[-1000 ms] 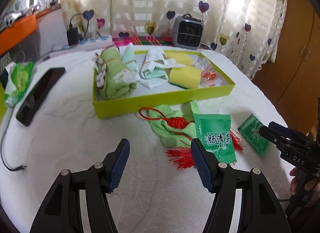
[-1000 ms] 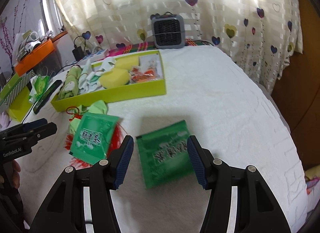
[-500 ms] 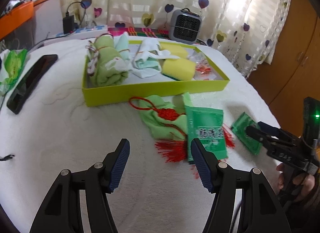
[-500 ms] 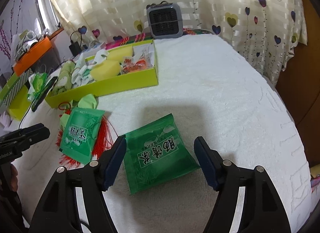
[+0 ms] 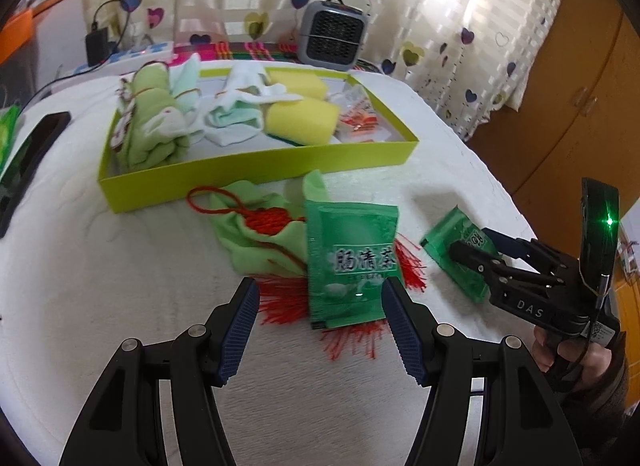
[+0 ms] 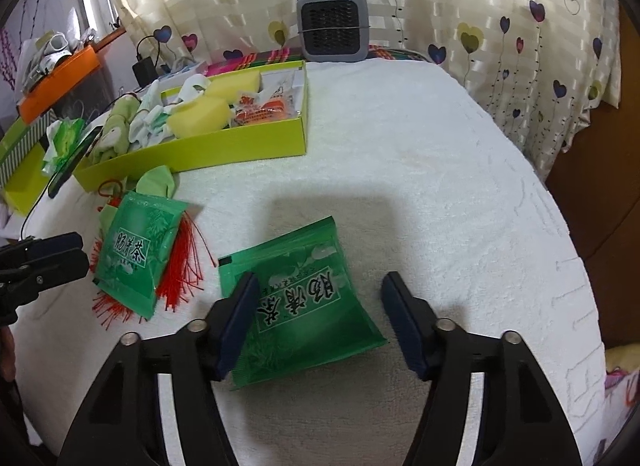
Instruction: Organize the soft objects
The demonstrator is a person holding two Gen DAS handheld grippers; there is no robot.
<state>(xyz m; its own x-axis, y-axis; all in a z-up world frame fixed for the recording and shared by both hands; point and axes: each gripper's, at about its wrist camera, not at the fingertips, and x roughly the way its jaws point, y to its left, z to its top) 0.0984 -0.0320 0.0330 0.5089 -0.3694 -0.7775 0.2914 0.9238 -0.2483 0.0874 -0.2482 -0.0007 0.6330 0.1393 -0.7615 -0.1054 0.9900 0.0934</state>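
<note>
Left wrist view: left gripper spread wide, nothing held, poised low over white surface. Light green tea sachet just ahead at 12 o'clock, long axis toward 12, lying on red tassel knot and green cloth. Yellow-green tray beyond.

Right wrist view: right gripper spread wide, straddling dark green tea sachet, long axis toward 1 o'clock. Near corner hidden behind one finger; contact unclear.

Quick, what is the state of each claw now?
Left claw: open, holding nothing.
Right claw: open around dark green packet, not gripping.
</note>
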